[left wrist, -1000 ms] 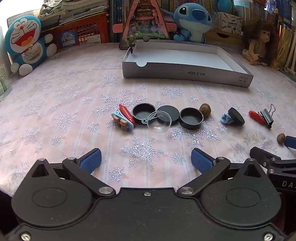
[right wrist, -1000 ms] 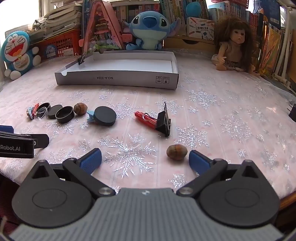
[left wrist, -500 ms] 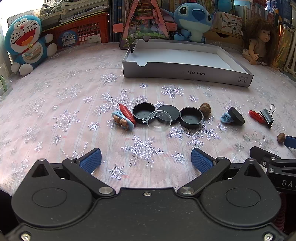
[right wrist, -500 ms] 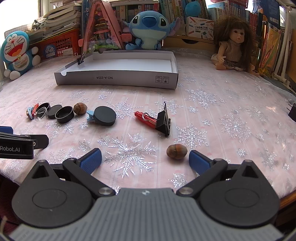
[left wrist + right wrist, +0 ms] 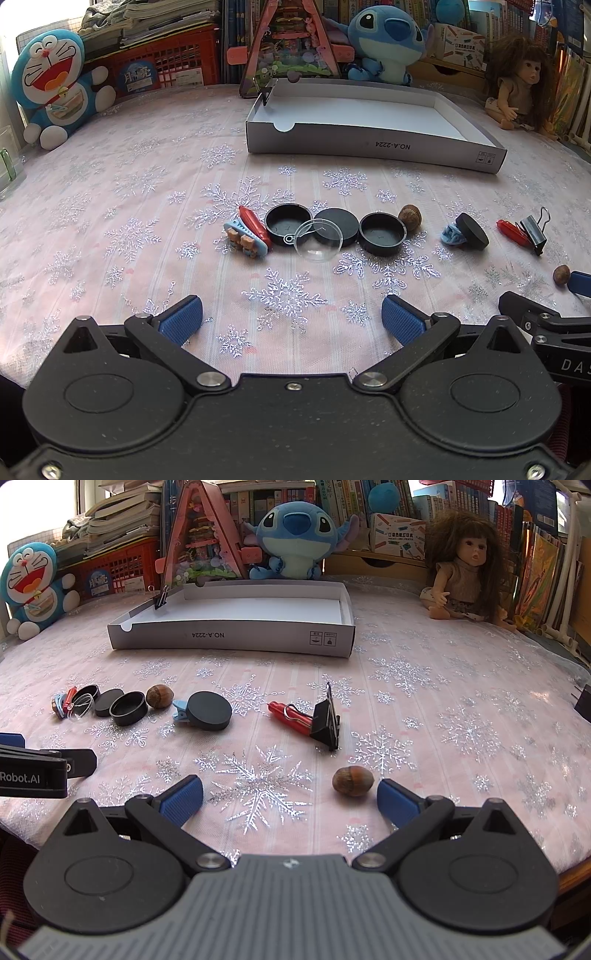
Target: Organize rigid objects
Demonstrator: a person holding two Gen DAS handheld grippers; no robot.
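Acorn (image 5: 352, 781), brown and ridged, lies beside right claw (image 5: 290, 795).

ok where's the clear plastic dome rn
In the left wrist view, the clear dome lies mid-table, overlapping the open black cap and flat black lid.

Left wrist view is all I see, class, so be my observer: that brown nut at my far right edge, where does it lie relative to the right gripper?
Observer: The nut lies on the cloth between the right gripper fingers, close beside the right one, ungripped.
Operator: Is that gripper open?
Observer: Yes, its jaws stand wide apart.
Operator: What lies ahead of it?
Observer: The black binder clip, standing just beyond the nut.
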